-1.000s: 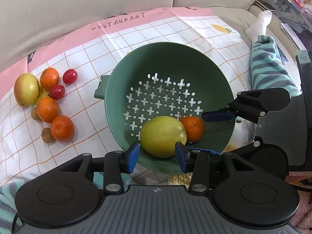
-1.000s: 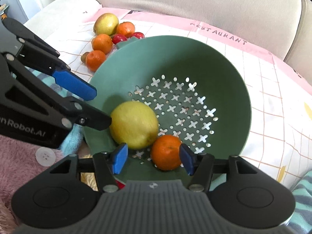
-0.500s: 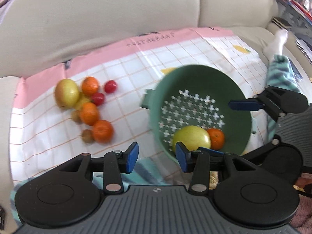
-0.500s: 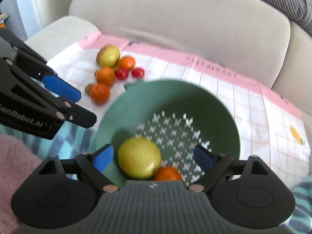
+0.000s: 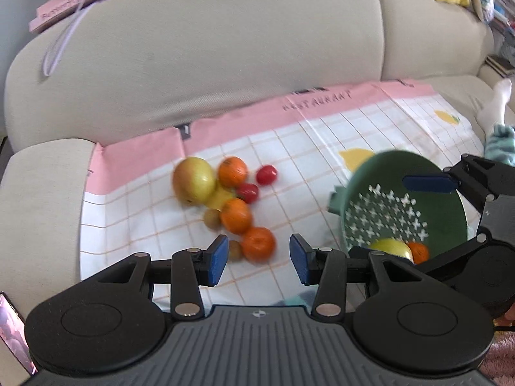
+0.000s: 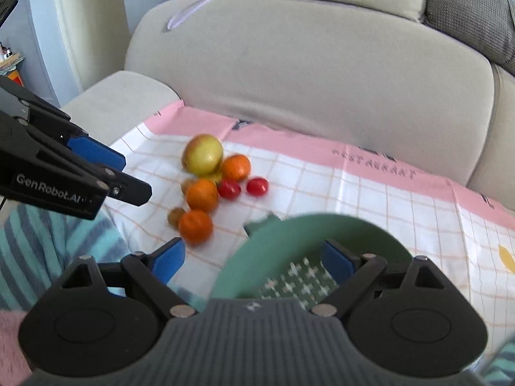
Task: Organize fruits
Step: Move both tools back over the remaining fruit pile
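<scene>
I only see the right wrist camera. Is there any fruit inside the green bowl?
Observer: Yes. The left wrist view shows a yellow-green fruit and a small orange lying in the green colander.
Operator: Is the left gripper holding something?
Observer: No. Its own camera shows the left gripper partly open, with nothing between the pads.
Operator: Anything else I miss?
Observer: A phone with a lit screen sits at the lower left edge of the left wrist view.
</scene>
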A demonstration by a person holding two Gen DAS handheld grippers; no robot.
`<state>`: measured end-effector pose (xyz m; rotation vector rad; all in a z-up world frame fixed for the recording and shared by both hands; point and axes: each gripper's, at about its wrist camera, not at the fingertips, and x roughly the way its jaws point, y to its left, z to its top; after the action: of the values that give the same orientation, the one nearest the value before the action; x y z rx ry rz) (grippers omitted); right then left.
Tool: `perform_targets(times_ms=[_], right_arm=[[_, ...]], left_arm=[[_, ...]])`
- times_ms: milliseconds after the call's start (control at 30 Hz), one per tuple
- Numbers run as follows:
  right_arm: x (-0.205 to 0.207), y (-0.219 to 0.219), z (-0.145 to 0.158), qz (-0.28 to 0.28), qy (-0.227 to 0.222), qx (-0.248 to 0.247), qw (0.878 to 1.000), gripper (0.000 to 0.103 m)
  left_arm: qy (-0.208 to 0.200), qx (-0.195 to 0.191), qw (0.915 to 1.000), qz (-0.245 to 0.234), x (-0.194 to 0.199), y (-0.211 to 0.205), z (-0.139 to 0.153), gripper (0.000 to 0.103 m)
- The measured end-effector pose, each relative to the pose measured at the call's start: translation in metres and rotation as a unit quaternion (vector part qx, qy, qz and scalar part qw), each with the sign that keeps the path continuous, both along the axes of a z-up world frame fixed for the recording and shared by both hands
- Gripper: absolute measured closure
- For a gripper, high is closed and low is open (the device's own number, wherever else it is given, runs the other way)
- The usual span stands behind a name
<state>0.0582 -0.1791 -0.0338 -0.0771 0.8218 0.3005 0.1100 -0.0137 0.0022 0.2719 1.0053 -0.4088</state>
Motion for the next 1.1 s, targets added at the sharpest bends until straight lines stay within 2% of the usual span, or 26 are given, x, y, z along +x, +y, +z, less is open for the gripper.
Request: perform_targets(times_ms=[200, 433, 500, 600, 767, 1100], right_arm=[[0.019, 0.02, 0.006, 0.021, -0.013, 0.007, 1.0, 0.015], [0.047, 0.029, 0.002, 0.031, -0.008, 0.003, 0.999, 0.032], [0.055, 0.03, -0.002, 0.033, -0.004, 0.005, 0.999, 0.033], [0.065, 0.034, -0.008, 0.039, -0.002, 0.004, 0.999, 0.038], [0.087, 0.04, -0.02, 0.036, 0.003, -0.002, 0.999, 0.04], [0.131, 0.05, -0.042, 0.034, 0.02, -0.01, 0.999, 0.04]], left_arm=[[-0.015, -0.009, 0.9998, 0.006, 0.016, 0.021, 0.008, 0.051], [-0.003, -0.031, 0.9994, 0.018, 0.038, 0.041, -0.002, 0.051], [0.0, -0.029, 0.9992, 0.026, 0.044, 0.043, -0.009, 0.051], [0.008, -0.031, 0.9986, 0.042, 0.055, 0.047, -0.02, 0.051], [0.012, -0.028, 0.9982, 0.052, 0.072, 0.047, -0.033, 0.049], [0.018, -0.043, 0.9962, 0.074, 0.111, 0.049, -0.054, 0.036]])
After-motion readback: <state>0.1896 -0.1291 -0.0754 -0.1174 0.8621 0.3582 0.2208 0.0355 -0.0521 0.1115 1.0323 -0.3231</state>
